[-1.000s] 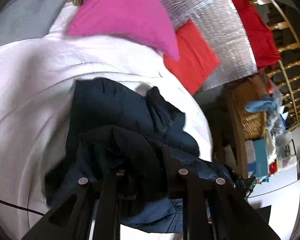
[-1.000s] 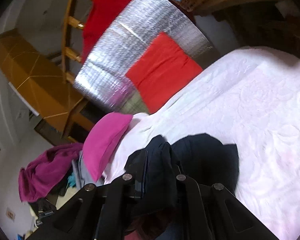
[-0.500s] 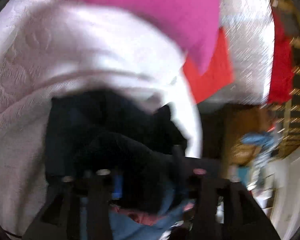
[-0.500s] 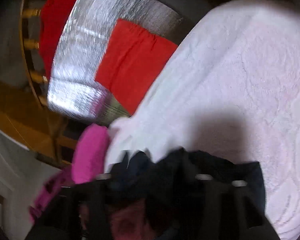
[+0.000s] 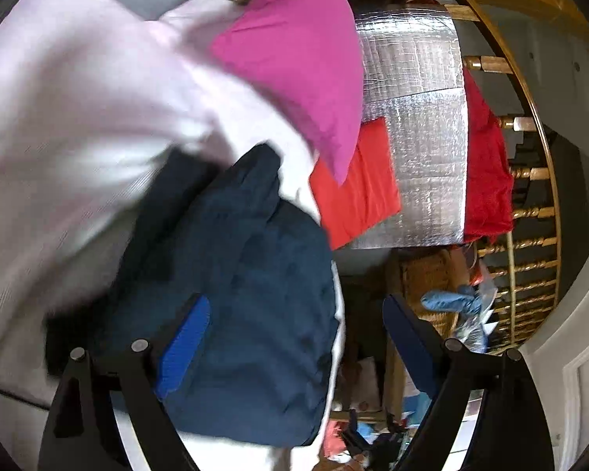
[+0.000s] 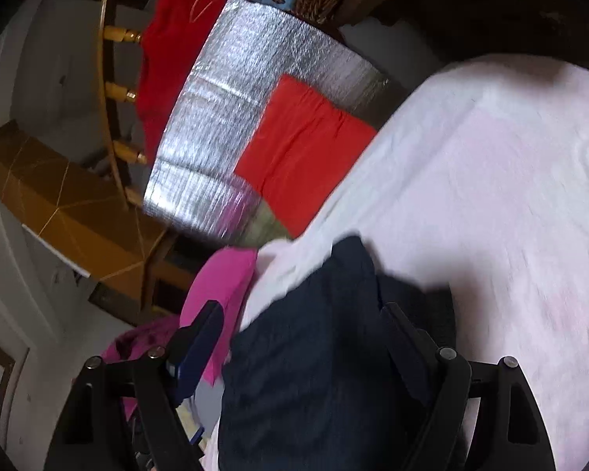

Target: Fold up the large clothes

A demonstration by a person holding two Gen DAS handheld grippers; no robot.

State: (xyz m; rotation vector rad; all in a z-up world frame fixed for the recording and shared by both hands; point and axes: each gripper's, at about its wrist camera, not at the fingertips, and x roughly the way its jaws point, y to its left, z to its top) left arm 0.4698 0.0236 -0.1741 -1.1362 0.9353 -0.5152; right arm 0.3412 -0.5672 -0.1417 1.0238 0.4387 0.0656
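A dark navy garment (image 5: 247,298) lies folded in a compact block on the pale pink bedspread (image 5: 66,125), close to the bed's edge. My left gripper (image 5: 294,318) is open above it, its blue-padded fingers spread wide with nothing between them. The garment also shows in the right wrist view (image 6: 318,357), on the bedspread (image 6: 510,204). My right gripper (image 6: 302,325) is open over the garment, jaws wide apart and empty.
A magenta pillow (image 5: 294,51) lies on the bed beyond the garment. A red cushion (image 5: 357,184) leans on a silver foil panel (image 5: 416,129) past the bed's edge. A wooden railing (image 5: 530,204) with red cloth, a wicker basket (image 5: 428,286) and floor clutter stand behind.
Both grippers were shut on the navy garment, holding it bunched; both have opened and let it go. It now lies folded on the bedspread, and both grippers have drawn back.
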